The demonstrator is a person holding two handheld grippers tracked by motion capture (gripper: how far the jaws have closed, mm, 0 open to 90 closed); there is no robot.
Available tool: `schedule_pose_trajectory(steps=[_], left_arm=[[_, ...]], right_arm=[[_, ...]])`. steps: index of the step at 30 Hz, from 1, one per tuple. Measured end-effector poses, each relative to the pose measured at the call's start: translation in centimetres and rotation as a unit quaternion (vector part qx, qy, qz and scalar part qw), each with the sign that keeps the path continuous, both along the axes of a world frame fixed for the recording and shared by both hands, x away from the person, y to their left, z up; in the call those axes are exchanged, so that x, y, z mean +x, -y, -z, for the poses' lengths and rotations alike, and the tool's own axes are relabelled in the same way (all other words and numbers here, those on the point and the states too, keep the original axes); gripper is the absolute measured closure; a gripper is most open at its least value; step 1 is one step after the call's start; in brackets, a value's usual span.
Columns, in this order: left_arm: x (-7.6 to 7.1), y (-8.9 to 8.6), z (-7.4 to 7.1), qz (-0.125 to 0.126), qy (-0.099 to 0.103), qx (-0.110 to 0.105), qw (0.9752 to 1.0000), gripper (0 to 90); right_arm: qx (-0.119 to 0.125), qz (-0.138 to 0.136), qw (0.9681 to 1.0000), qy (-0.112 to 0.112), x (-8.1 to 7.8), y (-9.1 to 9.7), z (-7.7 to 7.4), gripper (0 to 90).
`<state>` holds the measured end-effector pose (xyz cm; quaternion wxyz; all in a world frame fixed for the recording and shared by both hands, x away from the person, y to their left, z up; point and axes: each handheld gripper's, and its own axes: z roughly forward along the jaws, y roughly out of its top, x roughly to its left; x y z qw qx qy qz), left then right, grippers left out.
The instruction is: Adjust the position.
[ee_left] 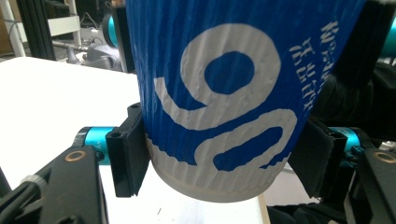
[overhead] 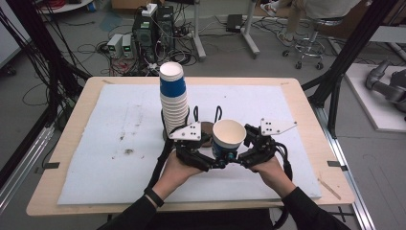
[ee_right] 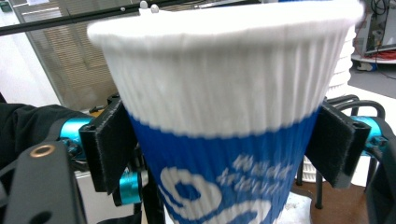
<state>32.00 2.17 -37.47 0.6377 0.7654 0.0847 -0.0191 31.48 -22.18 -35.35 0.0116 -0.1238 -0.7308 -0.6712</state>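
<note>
White-padded worktop (overhead: 119, 143), cables behind | left gripper (overhead: 210, 162) and right gripper (overhead: 239, 158) both clamp one blue paper cup (overhead: 228, 139) | squeeze lightly, avoid crushing.

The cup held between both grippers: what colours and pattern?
The cup is ribbed, white at the top band and blue below with white print; clearest in the right gripper view.

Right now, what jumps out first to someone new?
A blue-and-white ribbed paper cup sits mid-table, upright with its open mouth up, clamped from both sides by the left hand-held gripper and right hand-held gripper. Just behind and left of it rises a tall stack of matching paper cups, on the white foam mat that covers the wooden table.
</note>
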Motion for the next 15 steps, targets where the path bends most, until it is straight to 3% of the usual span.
schedule_pose_trajectory(steps=[9,12,15], left_arm=[[0.05,0.05,0.25,0.006,-0.001,0.001,1.0,29.8],[-0.02,0.0,0.24,0.005,0.004,-0.008,0.9999,28.9],[-0.17,-0.1,0.01,-0.001,0.004,-0.026,0.9997,21.6]], right_arm=[[0.002,0.005,1.0,0.003,-0.15,0.27,-0.41,21.5],[0.003,0.004,1.0,0.007,-0.18,0.3,-0.44,22.8],[0.001,0.003,1.0,0.007,-0.17,0.26,-0.37,23.4]])
